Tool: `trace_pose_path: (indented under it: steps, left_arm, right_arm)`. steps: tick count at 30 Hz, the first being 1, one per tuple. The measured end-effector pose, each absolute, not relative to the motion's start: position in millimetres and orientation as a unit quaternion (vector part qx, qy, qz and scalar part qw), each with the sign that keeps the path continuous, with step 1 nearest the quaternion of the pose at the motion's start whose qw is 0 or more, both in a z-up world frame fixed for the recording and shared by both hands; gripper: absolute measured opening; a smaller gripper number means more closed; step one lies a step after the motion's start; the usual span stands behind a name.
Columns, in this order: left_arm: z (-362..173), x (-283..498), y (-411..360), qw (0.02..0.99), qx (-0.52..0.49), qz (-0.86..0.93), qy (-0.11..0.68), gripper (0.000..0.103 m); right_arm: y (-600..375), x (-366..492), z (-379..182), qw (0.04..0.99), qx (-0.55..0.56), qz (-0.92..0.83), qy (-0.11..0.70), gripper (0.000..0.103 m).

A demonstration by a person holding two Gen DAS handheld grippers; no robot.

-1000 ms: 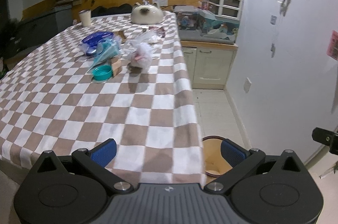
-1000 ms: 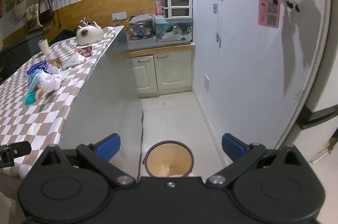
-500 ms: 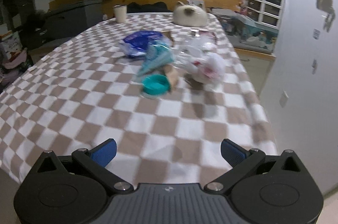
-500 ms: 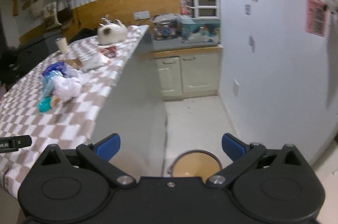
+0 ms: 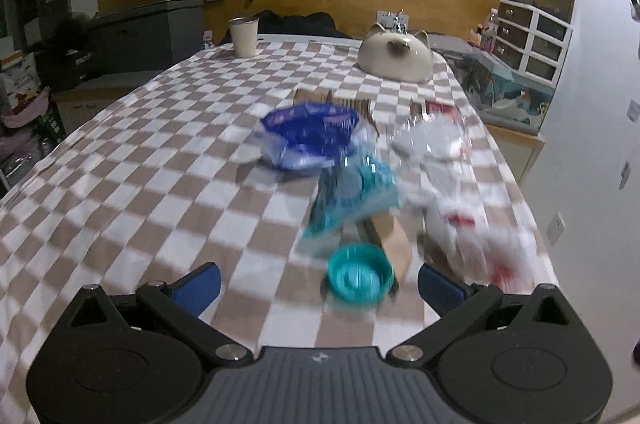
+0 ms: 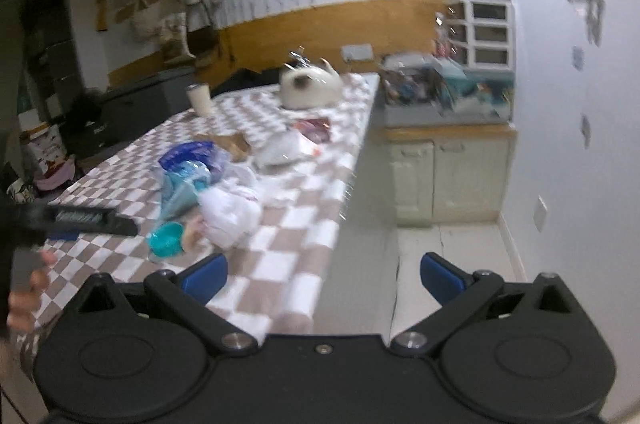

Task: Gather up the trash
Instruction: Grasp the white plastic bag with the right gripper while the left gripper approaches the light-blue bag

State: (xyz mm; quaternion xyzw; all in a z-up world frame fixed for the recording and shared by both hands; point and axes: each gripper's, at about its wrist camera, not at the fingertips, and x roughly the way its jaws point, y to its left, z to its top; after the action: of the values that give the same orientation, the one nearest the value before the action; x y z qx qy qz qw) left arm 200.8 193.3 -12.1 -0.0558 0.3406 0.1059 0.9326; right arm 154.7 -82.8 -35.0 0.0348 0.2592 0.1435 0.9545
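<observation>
Trash lies in a pile on the checked tablecloth [image 5: 132, 183]: a teal lid [image 5: 357, 278], a teal wrapper [image 5: 352, 195], a blue bag [image 5: 310, 135], a small cardboard piece [image 5: 394, 242], and white crumpled plastic bags [image 5: 476, 236]. My left gripper [image 5: 318, 284] is open and empty, just short of the teal lid. My right gripper [image 6: 324, 274] is open and empty above the table's right edge. The pile shows in the right wrist view too, with the teal lid [image 6: 167, 238] and white bag [image 6: 232, 216]. The left gripper [image 6: 80, 218] shows there at the left.
A cat-shaped white dish [image 5: 394, 57] and a cup [image 5: 244, 37] stand at the table's far end. Clear plastic and a red packet [image 5: 434, 127] lie behind the pile. Cabinets [image 6: 448, 175] and a cluttered counter stand right of the table, across a strip of floor [image 6: 448, 264].
Both grippers have swung left and forward towards the table. The left one has closed in on the trash pile. The bin on the floor has left both views.
</observation>
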Motion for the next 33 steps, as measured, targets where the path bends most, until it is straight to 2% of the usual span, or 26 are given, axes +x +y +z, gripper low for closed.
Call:
trace_pose_path:
  steps: [7,13,21,25,27,29,31,33]
  left_arm:
    - [-2.2,267.9,211.5,0.932,-0.105,0.095,0.335,0.103]
    - [-26.2,317.6,220.8,0.914,-0.107,0.108,0.376,0.103]
    - [-59.8,330.3,245.5,0.880,-0.176,0.078,0.434,0.103]
    - [-60.0,327.5,242.7,0.883,-0.158,0.082,0.433,0.103]
    - [-60.6,327.4,240.8,0.884,-0.150,0.082,0.435,0.103]
    - [-62.2,326.3,238.4,0.886,-0.138,0.082,0.434,0.103]
    - [-63.1,325.2,230.3,0.893,-0.100,0.076,0.433,0.103]
    - [-63.1,324.8,231.4,0.891,-0.107,0.076,0.434,0.103]
  right_arm:
    - [-53.3,178.3,-41.0,0.949,0.041,0.169,0.263,0.103]
    - [-43.2,191.6,-47.5,0.942,0.050,0.189,0.273,0.103]
    - [-38.2,207.3,-50.3,0.941,0.062,0.209,0.260,0.103]
    - [-34.8,226.2,-52.3,0.929,0.098,0.218,0.283,0.103]
    - [-32.1,234.6,-52.8,0.919,0.123,0.233,0.293,0.098]
    - [-27.2,244.3,-55.0,0.908,0.142,0.246,0.307,0.087]
    - [-21.7,254.3,-58.7,0.898,0.166,0.251,0.321,0.079]
    - [-15.5,262.8,-62.5,0.890,0.182,0.250,0.335,0.071]
